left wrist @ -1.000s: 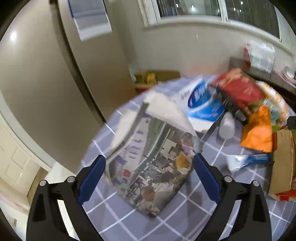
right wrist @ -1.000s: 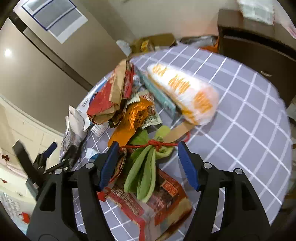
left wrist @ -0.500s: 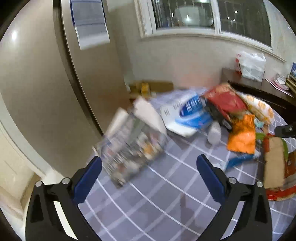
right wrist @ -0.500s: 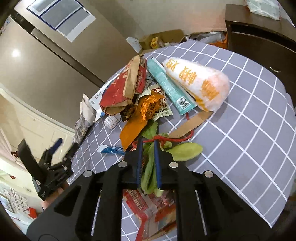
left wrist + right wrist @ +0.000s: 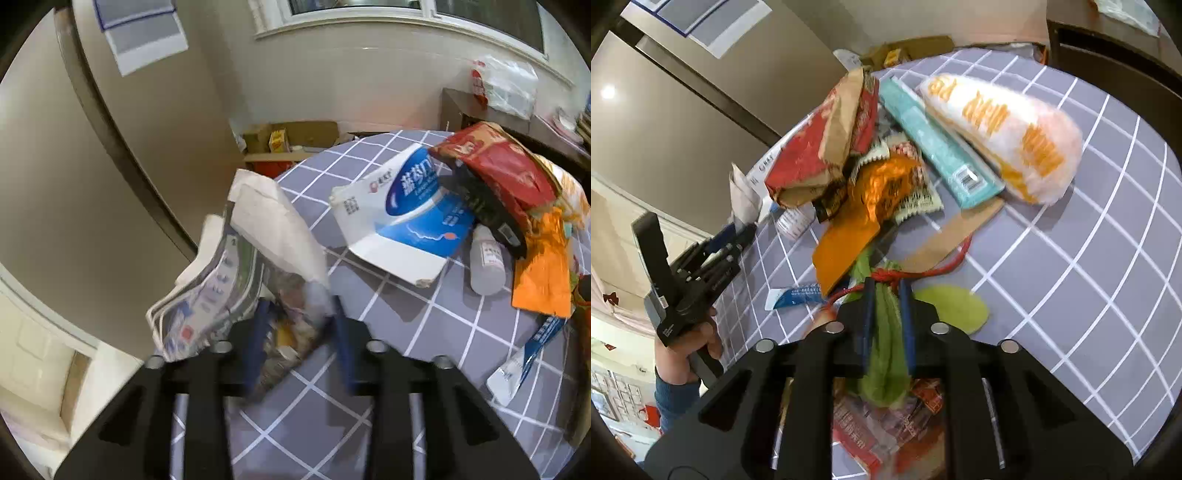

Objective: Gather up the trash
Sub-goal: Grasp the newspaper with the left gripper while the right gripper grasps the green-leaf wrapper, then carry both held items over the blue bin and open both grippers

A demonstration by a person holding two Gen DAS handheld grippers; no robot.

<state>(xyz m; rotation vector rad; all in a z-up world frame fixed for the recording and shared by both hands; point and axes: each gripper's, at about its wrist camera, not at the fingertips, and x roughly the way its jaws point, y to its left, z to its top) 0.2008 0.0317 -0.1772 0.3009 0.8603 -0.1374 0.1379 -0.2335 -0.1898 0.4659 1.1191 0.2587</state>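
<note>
The left gripper [image 5: 299, 314], wide open a moment ago, is closing around the newspaper [image 5: 236, 280]; the right gripper [image 5: 886, 299] has clamped the greens [image 5: 886, 354].

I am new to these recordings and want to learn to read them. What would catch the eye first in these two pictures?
First, the heap of bright trash on the grey checked table: a crumpled red bag, an orange wrapper and a white and orange bag at its far side. Nearest the camera, the right hand-held gripper is shut on a bunch of green leaves tied with red string. At the table's left edge, the left hand-held gripper is closing around a folded newspaper.
</note>
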